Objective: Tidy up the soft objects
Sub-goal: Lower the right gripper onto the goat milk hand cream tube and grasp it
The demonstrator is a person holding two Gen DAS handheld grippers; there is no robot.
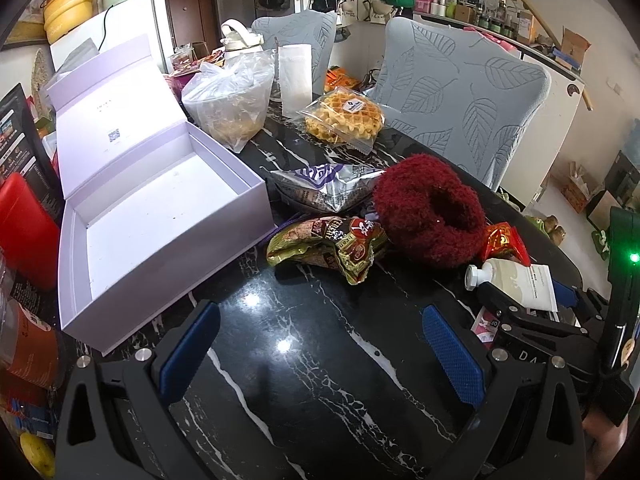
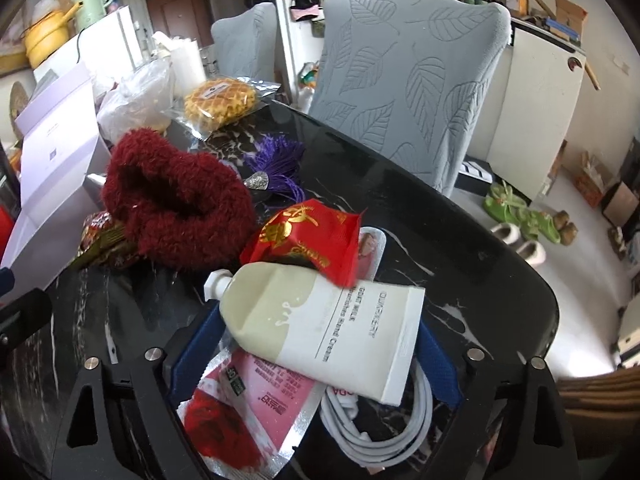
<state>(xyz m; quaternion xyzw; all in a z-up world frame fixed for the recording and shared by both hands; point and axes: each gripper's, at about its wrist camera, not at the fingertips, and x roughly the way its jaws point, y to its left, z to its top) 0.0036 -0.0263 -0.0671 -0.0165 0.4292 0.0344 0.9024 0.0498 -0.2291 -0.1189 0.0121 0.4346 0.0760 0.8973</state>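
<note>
A fuzzy dark red slipper [image 1: 430,216] lies on the black marble table [image 1: 304,344], also in the right wrist view [image 2: 176,208]. An open, empty white box [image 1: 160,216] stands at the left. My left gripper [image 1: 320,344] is open and empty over bare table, short of a green-brown snack bag [image 1: 328,246]. My right gripper [image 2: 316,344] is open around a cream hand cream tube [image 2: 320,320], which lies between its blue pads [image 2: 438,364] on a pink sachet [image 2: 264,400] and a coiled white cable [image 2: 384,428]. The tube also shows in the left wrist view [image 1: 516,280].
A red packet [image 2: 308,240], a purple tassel [image 2: 276,168], a silver snack bag [image 1: 324,188], a bagged waffle [image 1: 344,118], a clear bag of food [image 1: 228,100] and a paper roll [image 1: 296,76] crowd the table. Two grey leaf-pattern chairs [image 1: 460,96] stand behind it.
</note>
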